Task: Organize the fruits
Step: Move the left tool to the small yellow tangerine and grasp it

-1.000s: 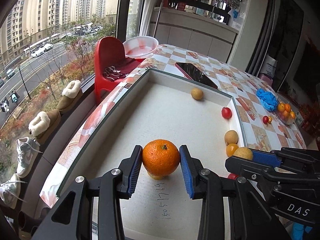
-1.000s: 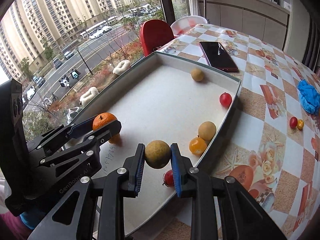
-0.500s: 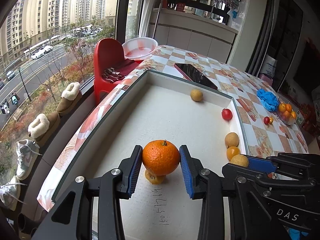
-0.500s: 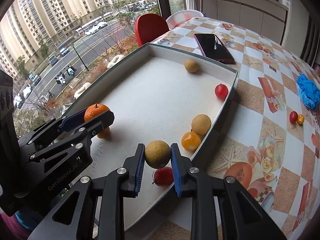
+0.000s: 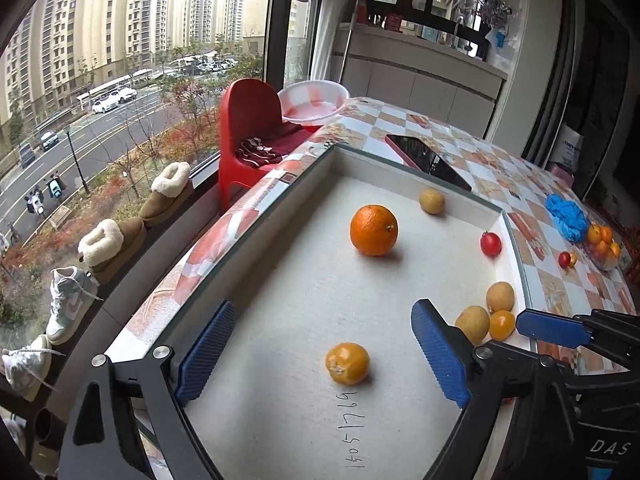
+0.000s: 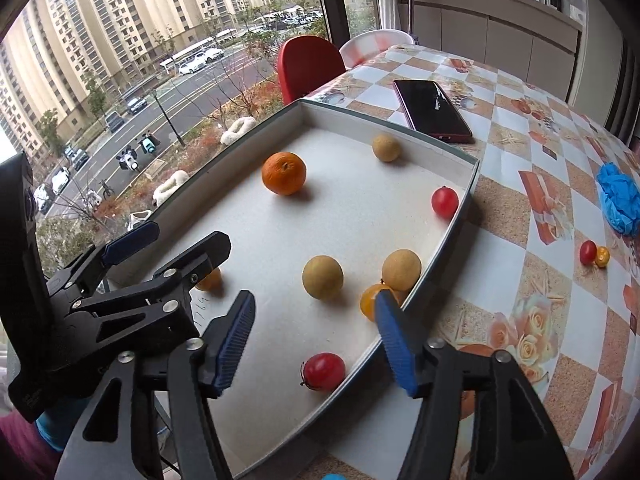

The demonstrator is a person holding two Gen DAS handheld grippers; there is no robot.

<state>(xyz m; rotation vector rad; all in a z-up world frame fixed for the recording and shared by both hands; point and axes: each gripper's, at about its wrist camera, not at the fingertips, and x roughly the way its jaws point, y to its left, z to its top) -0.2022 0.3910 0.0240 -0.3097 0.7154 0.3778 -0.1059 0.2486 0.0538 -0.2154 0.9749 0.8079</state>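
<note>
Left wrist view: the left gripper stands wide and empty above the white tray; the orange sits mid-tray, well apart, a small yellow tomato between the fingers.

Right wrist view: the right gripper is wide and empty, a tan round fruit just ahead. Judged between picks; next calls for closing on one fruit.

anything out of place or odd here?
Two small fruits, a red tomato and a yellow one, sit loose on the tablecloth, outside the tray that holds the others. A phone lies at the tray's far rim. Both grippers, left and right, are open and empty.
</note>
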